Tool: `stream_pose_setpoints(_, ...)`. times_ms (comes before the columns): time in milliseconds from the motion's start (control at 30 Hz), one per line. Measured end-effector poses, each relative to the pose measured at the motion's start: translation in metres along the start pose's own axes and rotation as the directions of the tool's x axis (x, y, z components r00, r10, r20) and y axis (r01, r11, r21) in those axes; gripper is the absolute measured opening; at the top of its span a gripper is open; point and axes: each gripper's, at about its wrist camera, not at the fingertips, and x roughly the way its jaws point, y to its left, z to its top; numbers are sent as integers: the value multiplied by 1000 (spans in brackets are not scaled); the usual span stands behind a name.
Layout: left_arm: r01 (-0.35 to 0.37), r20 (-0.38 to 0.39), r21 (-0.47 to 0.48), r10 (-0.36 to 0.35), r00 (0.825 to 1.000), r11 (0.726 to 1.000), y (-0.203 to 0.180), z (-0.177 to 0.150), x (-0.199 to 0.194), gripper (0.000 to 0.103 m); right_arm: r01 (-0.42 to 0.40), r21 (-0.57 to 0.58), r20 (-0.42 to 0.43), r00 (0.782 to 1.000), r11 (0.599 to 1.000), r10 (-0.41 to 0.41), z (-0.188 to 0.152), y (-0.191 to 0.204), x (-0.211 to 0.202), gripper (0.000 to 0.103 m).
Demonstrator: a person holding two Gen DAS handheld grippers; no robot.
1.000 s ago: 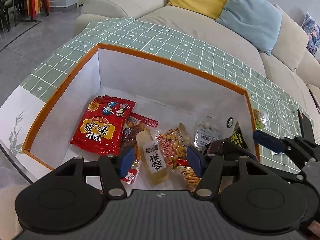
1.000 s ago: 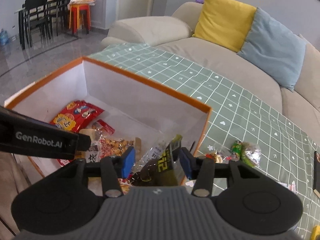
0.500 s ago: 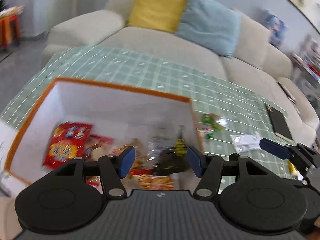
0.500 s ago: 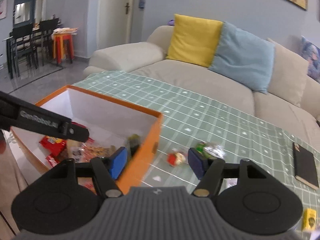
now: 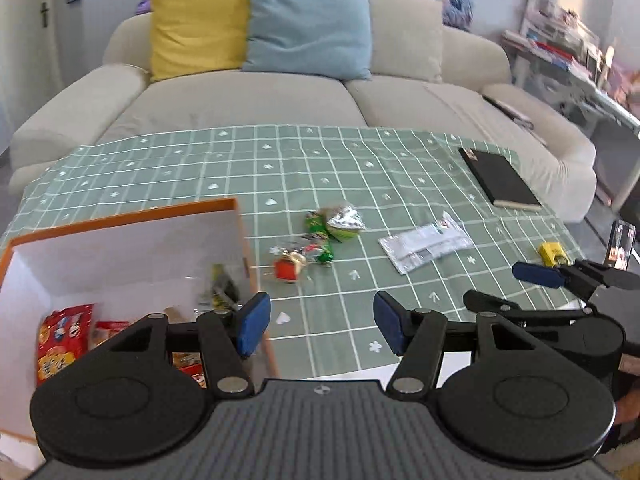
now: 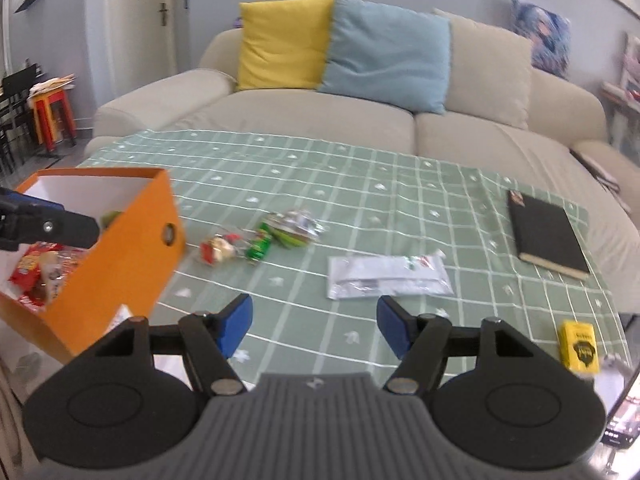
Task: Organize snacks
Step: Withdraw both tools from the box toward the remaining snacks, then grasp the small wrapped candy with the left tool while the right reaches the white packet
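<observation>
The orange box (image 5: 120,216) with white inner walls stands at the left of the green checked tablecloth (image 5: 360,168). Inside it lie a red packet (image 5: 64,340) and a dark packet with yellow print (image 5: 222,288). My left gripper (image 5: 320,326) is open and empty over the cloth beside the box's right wall. My right gripper (image 6: 315,326) is also open and empty, over bare cloth short of a flat white packet (image 6: 388,276). Loose on the cloth lie green packets (image 6: 288,228), a small red sweet (image 6: 218,250) and a small yellow box (image 6: 580,344).
A black notebook (image 6: 548,236) lies at the far right of the cloth. A phone (image 5: 620,244) stands upright near the right edge. Behind the table is a beige sofa (image 5: 280,100) with yellow and blue cushions. A red stool (image 6: 52,116) stands far left.
Both grippers swung right, from over the box to over the cloth. The right gripper let go of the dark yellow-printed packet, which now lies in the box, and its jaws widened.
</observation>
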Motion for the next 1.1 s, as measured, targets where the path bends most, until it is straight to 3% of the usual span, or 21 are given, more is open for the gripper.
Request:
stream_pose_setpoints(167, -7, -44, 58, 9, 999, 998, -16, 12, 19, 70, 23, 10, -25, 999, 1000, -22, -5, -24, 16, 69)
stream_pose_setpoints(233, 3, -67, 84, 3, 998, 996, -20, 18, 27, 70, 27, -3, -27, 999, 1000, -27, -5, -31, 24, 81)
stream_pose_setpoints(433, 65, -139, 223, -34, 990, 973, -29, 36, 53, 75, 4, -37, -25, 1000, 999, -5, -6, -50, 47, 82)
stream_pose_setpoints(667, 82, -218, 300, -15, 976, 951, -28, 49, 93, 76, -46, -64, -49, 998, 997, 43, -4, -58, 84, 82)
stream_pose_setpoints(800, 45, -262, 344, 50, 964, 938, -27, 55, 122, 76, -48, -42, -57, 997, 998, 45, 1, -65, 104, 87)
stream_pose_setpoints(967, -32, -355, 421, 198, 914, 907, -29, 60, 163, 76, -42, 32, -57, 997, 999, 44, 11, -80, 124, 95)
stream_pose_setpoints(1100, -48, -395, 480, 264, 880, 876, -34, 62, 187, 74, -10, 93, -70, 997, 996, 17, 21, -94, 144, 97)
